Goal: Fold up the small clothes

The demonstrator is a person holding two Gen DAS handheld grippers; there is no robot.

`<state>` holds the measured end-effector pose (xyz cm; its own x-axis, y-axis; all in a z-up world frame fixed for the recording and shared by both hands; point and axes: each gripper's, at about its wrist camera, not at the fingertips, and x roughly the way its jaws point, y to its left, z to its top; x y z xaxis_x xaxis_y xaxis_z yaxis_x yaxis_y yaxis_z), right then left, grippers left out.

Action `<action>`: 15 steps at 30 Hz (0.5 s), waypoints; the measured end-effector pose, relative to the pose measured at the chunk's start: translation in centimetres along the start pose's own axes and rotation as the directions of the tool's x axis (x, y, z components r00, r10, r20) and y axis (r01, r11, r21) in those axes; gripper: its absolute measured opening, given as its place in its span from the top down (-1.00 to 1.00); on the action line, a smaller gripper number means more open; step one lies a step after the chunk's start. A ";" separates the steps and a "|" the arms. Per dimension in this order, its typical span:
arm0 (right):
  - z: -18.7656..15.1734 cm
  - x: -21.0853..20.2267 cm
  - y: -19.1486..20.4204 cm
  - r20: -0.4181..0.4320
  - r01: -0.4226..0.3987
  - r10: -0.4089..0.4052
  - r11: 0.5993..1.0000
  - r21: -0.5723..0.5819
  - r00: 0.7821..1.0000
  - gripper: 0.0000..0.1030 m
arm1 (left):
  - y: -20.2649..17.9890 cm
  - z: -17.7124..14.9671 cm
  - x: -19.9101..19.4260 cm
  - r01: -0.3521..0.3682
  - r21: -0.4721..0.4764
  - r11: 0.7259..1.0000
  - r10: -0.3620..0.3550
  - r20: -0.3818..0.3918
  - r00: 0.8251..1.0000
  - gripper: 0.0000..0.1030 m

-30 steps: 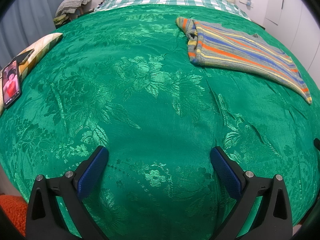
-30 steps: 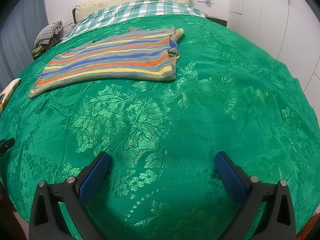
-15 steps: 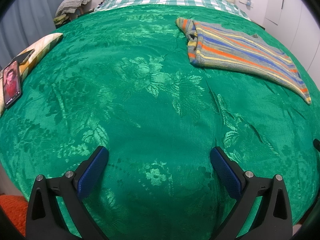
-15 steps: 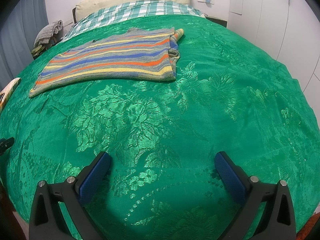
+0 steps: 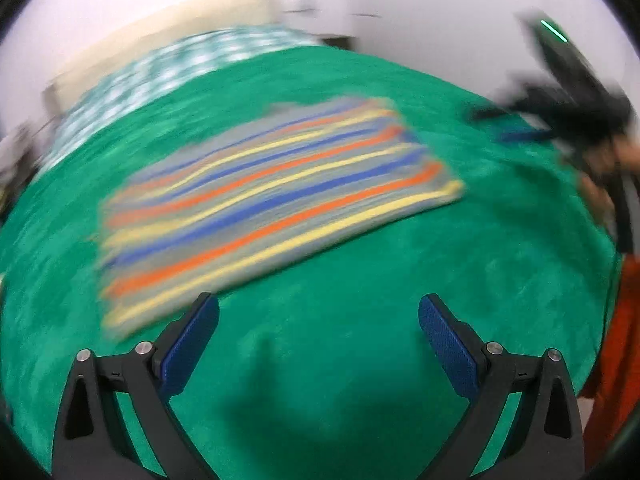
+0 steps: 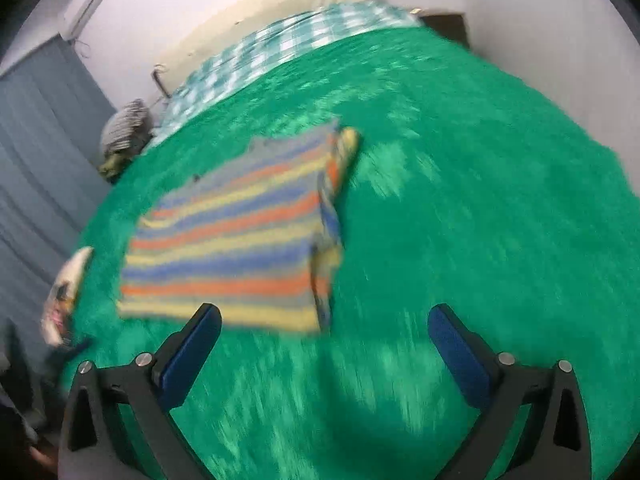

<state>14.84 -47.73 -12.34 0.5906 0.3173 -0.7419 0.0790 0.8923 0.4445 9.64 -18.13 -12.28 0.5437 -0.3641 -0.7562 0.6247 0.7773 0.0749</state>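
Observation:
A striped sweater (image 5: 272, 200), grey with orange, blue and yellow bands, lies flat on the green bedspread (image 5: 360, 320). It also shows in the right wrist view (image 6: 240, 240), a sleeve bunched along its right edge. My left gripper (image 5: 319, 320) is open and empty, hovering just short of the sweater's near edge. My right gripper (image 6: 324, 332) is open and empty above the sweater's near right corner. The right gripper shows blurred at the left wrist view's upper right (image 5: 560, 112). Both views are motion-blurred.
A checked green-and-white sheet (image 6: 304, 40) and cream headboard (image 6: 260, 12) lie at the bed's far end. A pillow (image 6: 68, 288) sits at the bed's left edge. Folded cloths (image 6: 124, 128) and grey curtains (image 6: 36, 152) are at the left.
Both grippers have swung quickly toward the sweater and tilted; it now sits much nearer and more central in both views. Both stay open.

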 end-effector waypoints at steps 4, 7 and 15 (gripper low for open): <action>6.0 5.3 -1.3 -0.137 -0.120 0.127 0.991 0.059 0.982 -0.55 | -4.5 3.5 6.4 0.074 0.131 0.989 -0.067 -0.060 0.996 -0.62; 10.3 9.6 -2.6 -0.198 -0.126 0.138 0.989 0.074 0.971 -0.37 | -6.0 4.5 9.1 0.084 0.180 0.980 -0.076 -0.050 0.996 -0.61; 14.5 16.0 -5.0 -0.236 -0.125 0.153 0.984 0.130 0.960 0.82 | -6.1 6.8 11.2 0.097 0.198 0.975 -0.102 0.016 0.995 0.85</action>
<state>35.57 -51.81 -19.13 0.3895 0.5165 -0.7626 0.1087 0.7964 0.5950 15.70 -30.38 -16.77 0.4861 -0.4501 -0.7491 0.7729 0.6214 0.1283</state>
